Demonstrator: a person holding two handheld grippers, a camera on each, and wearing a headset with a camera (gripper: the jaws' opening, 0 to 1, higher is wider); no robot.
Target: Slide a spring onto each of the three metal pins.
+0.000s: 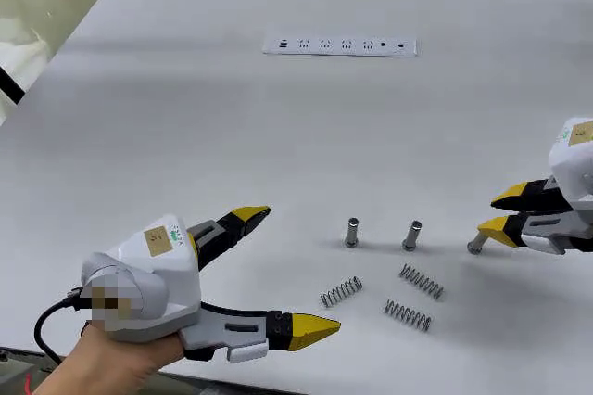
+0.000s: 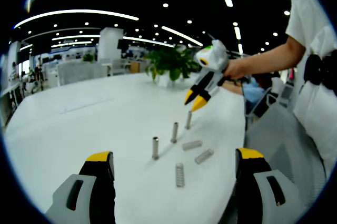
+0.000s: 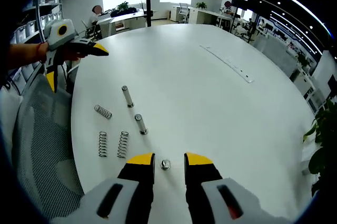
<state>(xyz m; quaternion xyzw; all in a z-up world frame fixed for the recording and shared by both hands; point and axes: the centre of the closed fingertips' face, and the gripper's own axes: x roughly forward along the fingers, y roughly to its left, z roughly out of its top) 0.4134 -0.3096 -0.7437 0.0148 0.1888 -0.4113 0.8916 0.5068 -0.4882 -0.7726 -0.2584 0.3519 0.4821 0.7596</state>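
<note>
Springs lay loose on the white table (image 1: 185, 117), none on a pin: first spring (image 1: 341, 291), second spring (image 1: 421, 281) and third spring (image 1: 408, 314), all at six o'clock of the two upright pins, left pin (image 1: 352, 231) and middle pin (image 1: 412, 235). Right gripper (image 1: 497, 214) reached in from three o'clock, its jaws parted narrowly and straddling the third pin (image 1: 477, 245), with a gap on each side in its own view. Left gripper (image 1: 283, 270) hovered at seven o'clock, jaws spread wide, holding nothing. A power strip (image 1: 339, 45) lay at twelve o'clock.
</note>
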